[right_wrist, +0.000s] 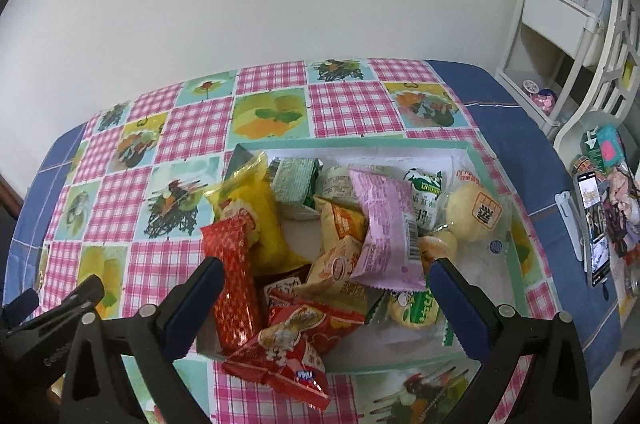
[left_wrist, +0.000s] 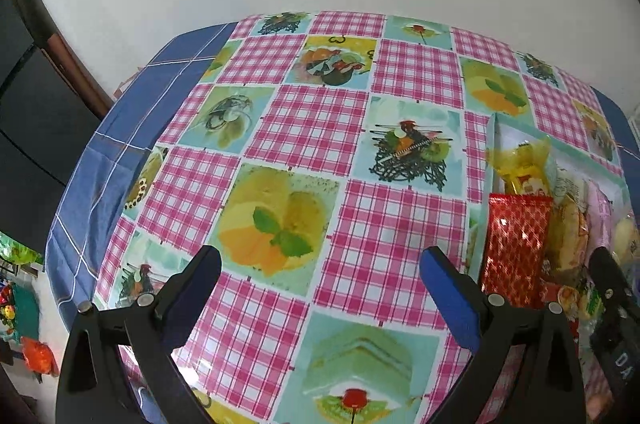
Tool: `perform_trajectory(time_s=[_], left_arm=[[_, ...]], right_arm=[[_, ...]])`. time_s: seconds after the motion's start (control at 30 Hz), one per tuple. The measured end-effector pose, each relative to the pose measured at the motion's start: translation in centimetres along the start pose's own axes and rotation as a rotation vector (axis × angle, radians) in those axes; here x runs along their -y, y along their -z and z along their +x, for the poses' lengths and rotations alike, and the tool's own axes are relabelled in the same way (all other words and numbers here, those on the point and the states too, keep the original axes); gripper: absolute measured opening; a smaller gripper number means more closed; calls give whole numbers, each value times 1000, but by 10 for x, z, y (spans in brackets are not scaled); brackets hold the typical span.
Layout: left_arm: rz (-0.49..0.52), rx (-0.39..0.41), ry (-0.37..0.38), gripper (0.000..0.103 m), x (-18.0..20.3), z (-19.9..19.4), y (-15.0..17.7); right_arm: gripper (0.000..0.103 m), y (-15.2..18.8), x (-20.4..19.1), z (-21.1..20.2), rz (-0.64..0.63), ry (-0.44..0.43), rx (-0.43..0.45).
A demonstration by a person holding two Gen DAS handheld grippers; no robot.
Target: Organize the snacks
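Observation:
A shallow box with a pale green rim lies on the patterned tablecloth and is heaped with snack packets. Among them are a yellow bag, a red patterned bar, a lilac packet, a round yellow bun and a red packet hanging over the near rim. My right gripper is open above the near side of the heap, holding nothing. My left gripper is open over bare cloth, left of the box and the red bar.
The table wears a pink plaid and fruit-picture cloth over a blue cloth. A phone and small trinkets lie at the right edge, beside a white shelf unit. A white wall stands behind the table.

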State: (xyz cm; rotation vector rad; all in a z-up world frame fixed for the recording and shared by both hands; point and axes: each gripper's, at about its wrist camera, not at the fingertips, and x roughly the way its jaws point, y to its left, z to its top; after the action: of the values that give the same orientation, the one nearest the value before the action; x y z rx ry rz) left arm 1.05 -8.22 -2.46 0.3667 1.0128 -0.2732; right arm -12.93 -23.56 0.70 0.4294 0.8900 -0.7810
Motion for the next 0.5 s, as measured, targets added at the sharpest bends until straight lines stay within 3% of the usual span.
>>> perform_trajectory(time_s=[0.5], left_arm=[[26, 16, -21, 100, -15, -20, 24]], right_arm=[[103, 24, -4, -18, -19, 4, 0]])
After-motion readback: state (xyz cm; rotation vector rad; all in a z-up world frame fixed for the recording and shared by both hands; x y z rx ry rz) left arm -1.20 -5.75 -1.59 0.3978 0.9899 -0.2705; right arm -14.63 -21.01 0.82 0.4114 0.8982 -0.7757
